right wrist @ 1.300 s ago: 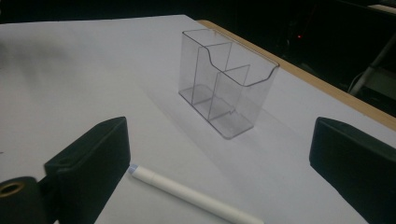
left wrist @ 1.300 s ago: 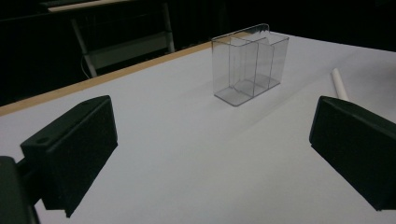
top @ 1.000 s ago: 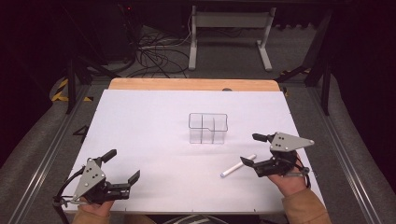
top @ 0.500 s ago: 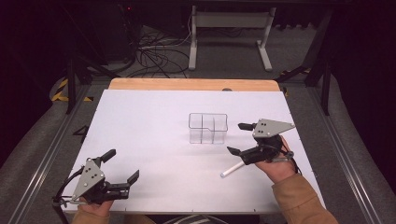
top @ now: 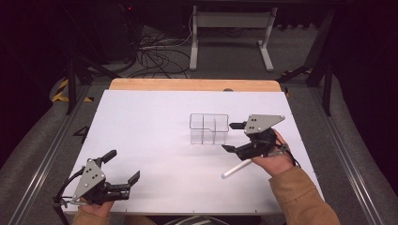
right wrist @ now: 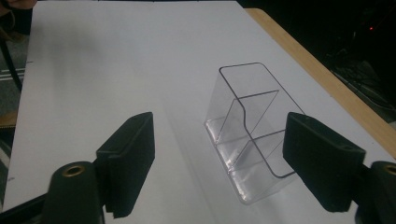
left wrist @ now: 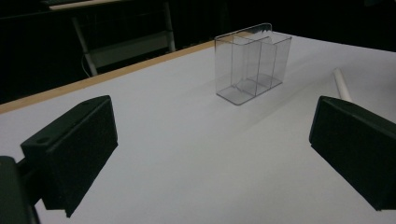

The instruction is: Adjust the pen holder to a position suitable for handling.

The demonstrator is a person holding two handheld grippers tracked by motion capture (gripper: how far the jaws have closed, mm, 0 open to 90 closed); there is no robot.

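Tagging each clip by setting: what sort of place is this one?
Probably a lab or workshop recording station, not a home: a white-topped table under dark surroundings, loose cables on grey carpet, and a metal stand frame behind. A clear divided holder stands on the table.

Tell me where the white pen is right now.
In the high view the white pen lies flat on the table, right of centre, just below the right gripper and in front of the clear organizer.

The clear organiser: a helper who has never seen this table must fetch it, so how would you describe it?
On the white table, look right of centre, just left of the right tongs. The clear organiser stands upright there, a see-through plastic box split into compartments. Its neighbour, a white stick, lies flat and opaque.
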